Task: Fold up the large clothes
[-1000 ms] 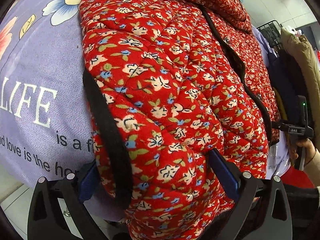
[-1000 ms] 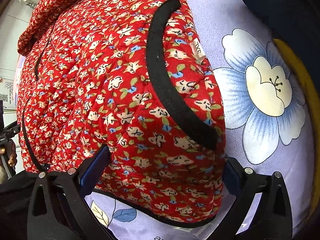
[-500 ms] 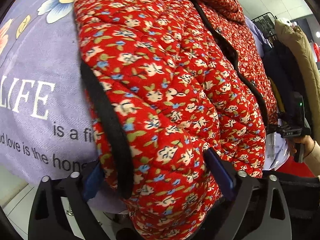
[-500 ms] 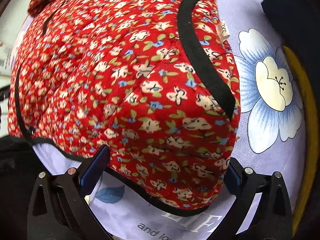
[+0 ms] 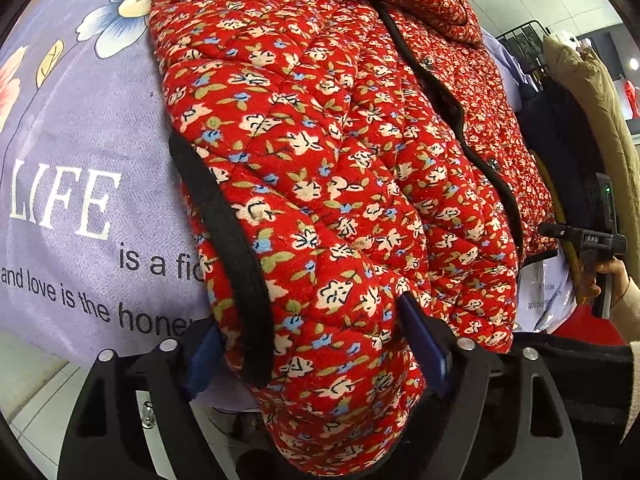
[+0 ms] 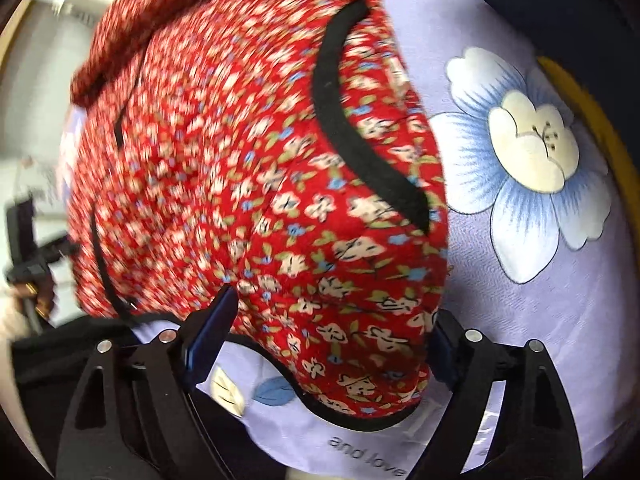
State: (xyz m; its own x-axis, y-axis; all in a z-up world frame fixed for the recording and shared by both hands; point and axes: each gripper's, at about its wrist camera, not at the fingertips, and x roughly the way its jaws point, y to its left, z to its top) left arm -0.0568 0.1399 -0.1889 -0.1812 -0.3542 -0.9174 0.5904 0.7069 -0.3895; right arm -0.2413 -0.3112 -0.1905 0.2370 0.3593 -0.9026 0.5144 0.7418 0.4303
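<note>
A red quilted jacket (image 5: pixel 340 160) with a small flower print and black trim lies on a lilac printed cloth (image 5: pixel 80 160). My left gripper (image 5: pixel 316 344) is shut on the jacket's bottom corner, a thick fold bulging between its blue pads. In the right wrist view the same jacket (image 6: pixel 240 160) fills the middle. My right gripper (image 6: pixel 332 332) is shut on its other bottom corner near the black-edged pocket (image 6: pixel 360 152), above the lilac cloth (image 6: pixel 540 300). The right gripper (image 5: pixel 600 240) also shows at the right edge of the left wrist view.
Hanging clothes, one beige coat (image 5: pixel 592 92) and dark garments, stand at the right behind the jacket. A dark garment (image 6: pixel 560 0) and a yellow edge (image 6: pixel 592 120) lie at the cloth's far right. Tiled floor (image 5: pixel 40 392) shows below the cloth's edge.
Both grippers have tightened on the jacket's bottom corners and lifted them, bunching the fabric. The right wrist view is blurred by motion.
</note>
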